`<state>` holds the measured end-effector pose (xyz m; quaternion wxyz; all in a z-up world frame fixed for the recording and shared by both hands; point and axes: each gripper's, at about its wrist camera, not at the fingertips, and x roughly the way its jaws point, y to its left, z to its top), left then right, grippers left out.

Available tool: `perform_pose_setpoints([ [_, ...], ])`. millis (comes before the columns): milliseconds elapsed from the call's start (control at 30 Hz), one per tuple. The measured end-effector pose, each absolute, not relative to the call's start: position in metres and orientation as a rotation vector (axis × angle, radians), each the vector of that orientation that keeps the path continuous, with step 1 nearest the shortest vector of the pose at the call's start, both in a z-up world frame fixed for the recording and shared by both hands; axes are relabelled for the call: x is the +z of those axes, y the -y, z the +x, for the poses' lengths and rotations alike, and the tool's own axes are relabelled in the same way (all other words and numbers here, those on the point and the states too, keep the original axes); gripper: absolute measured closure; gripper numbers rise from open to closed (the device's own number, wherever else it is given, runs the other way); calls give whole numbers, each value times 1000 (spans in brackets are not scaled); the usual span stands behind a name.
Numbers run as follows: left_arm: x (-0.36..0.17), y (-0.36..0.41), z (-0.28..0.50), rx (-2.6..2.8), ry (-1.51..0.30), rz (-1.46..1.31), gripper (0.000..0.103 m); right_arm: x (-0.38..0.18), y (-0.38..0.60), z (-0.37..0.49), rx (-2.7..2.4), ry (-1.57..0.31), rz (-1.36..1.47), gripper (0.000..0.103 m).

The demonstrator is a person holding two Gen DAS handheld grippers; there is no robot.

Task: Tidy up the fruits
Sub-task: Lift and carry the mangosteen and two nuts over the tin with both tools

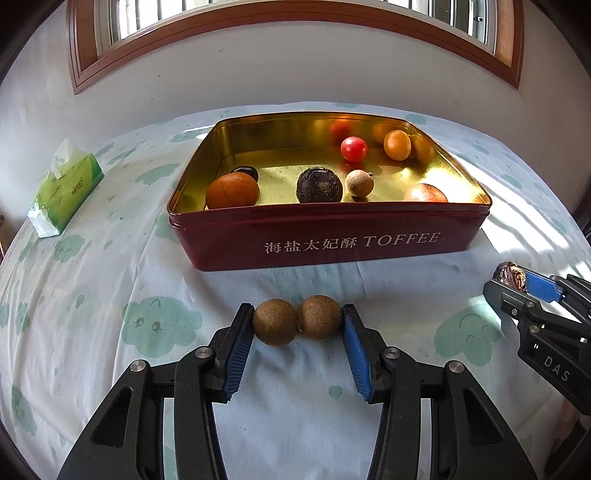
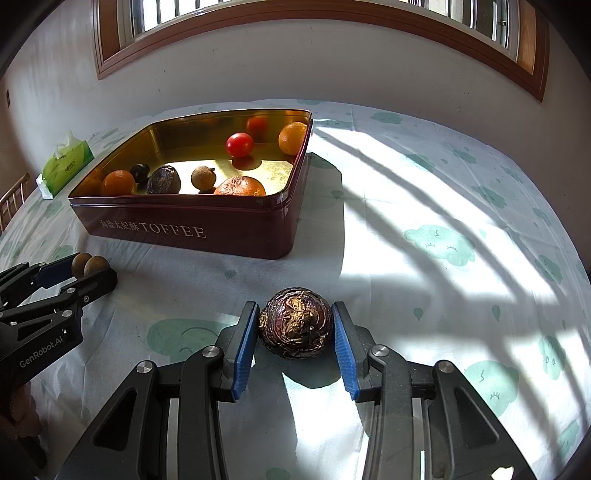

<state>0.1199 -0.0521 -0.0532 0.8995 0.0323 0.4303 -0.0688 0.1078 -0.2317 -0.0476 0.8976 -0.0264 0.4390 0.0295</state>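
Observation:
My left gripper [image 1: 297,323] is shut on two brown longans [image 1: 297,324] joined side by side, just in front of the red toffee tin [image 1: 332,236]. It also shows in the right wrist view [image 2: 92,267]. My right gripper [image 2: 295,325] is shut on a dark wrinkled passion fruit [image 2: 295,323], right of the tin and near me; it also shows in the left wrist view [image 1: 511,277]. The tin holds an orange [image 1: 232,191], a dark passion fruit [image 1: 319,185], a longan [image 1: 359,182], a red tomato [image 1: 354,148], a kumquat [image 1: 397,145] and another orange [image 2: 240,186].
A green tissue pack [image 1: 64,190] lies at the left of the table. The cloud-print cloth [image 2: 443,240] covers the table, with sunlight and shadow stripes on the right. A wall and wooden window frame [image 1: 295,22] stand behind. A chair back [image 2: 11,199] shows at far left.

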Motion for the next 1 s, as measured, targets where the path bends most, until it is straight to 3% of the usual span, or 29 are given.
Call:
perform_pose_setpoints([
  [1000,-32,30,90,-100,-854,5,54,-25,219,85,84,-879,-48,68],
])
